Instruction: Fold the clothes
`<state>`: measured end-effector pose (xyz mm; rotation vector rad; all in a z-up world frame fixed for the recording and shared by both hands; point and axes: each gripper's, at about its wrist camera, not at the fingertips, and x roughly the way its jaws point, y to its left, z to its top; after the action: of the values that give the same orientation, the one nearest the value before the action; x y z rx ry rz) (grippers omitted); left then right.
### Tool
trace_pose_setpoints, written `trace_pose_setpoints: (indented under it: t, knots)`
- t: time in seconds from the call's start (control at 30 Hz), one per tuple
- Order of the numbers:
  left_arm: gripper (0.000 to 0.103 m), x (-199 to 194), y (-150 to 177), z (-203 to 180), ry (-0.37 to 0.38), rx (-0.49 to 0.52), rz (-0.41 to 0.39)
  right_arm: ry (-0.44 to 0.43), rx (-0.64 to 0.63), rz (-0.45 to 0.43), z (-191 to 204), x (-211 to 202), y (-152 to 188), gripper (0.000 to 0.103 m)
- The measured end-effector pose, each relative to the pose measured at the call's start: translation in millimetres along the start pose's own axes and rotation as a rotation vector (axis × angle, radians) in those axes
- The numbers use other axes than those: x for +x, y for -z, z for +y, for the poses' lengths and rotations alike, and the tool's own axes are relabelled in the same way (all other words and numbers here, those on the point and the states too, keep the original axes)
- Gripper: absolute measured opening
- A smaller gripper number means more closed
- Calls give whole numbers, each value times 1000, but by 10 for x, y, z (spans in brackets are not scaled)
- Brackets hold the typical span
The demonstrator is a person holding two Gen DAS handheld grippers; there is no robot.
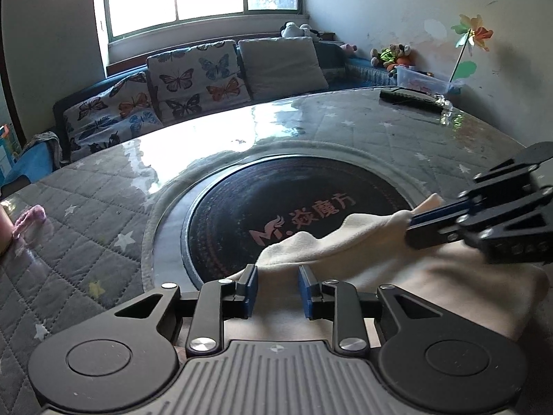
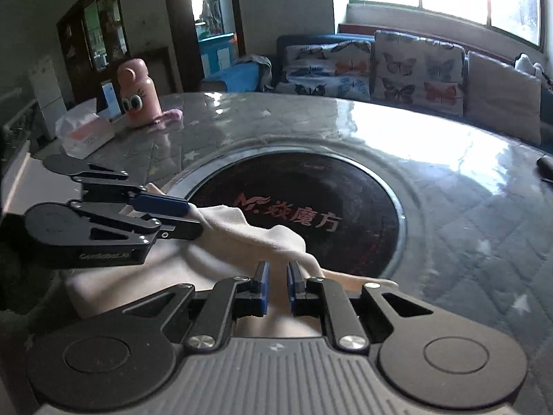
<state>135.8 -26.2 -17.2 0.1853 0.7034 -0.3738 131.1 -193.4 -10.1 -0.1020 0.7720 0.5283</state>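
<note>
A cream garment (image 1: 345,242) lies bunched at the near edge of the table, partly over the round black hotplate (image 1: 276,200). My left gripper (image 1: 277,290) sits low over its left end, jaws narrowly apart with cloth bunched between them. In the right wrist view the left gripper (image 2: 193,219) pinches a raised edge of the garment (image 2: 249,238). My right gripper (image 2: 278,285) is shut on the other end of that ridge; in the left wrist view the right gripper (image 1: 411,223) clamps a corner at the right. The fabric runs lifted between both grippers.
The table (image 1: 103,228) has a grey quilted star cover under glass. A pink bottle (image 2: 138,97) and a tissue pack (image 2: 86,131) stand at its far left. A dark remote (image 1: 411,98) and a plastic box (image 1: 425,79) are at the far right. A butterfly-cushioned sofa (image 1: 193,76) lies beyond.
</note>
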Motion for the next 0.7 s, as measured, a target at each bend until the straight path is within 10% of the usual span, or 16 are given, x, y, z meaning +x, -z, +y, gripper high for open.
trace_pose_setpoints:
  t: [0.7]
  knots:
    - [29, 77, -64, 15, 38, -42, 8, -3, 35, 20, 42, 239, -128, 11]
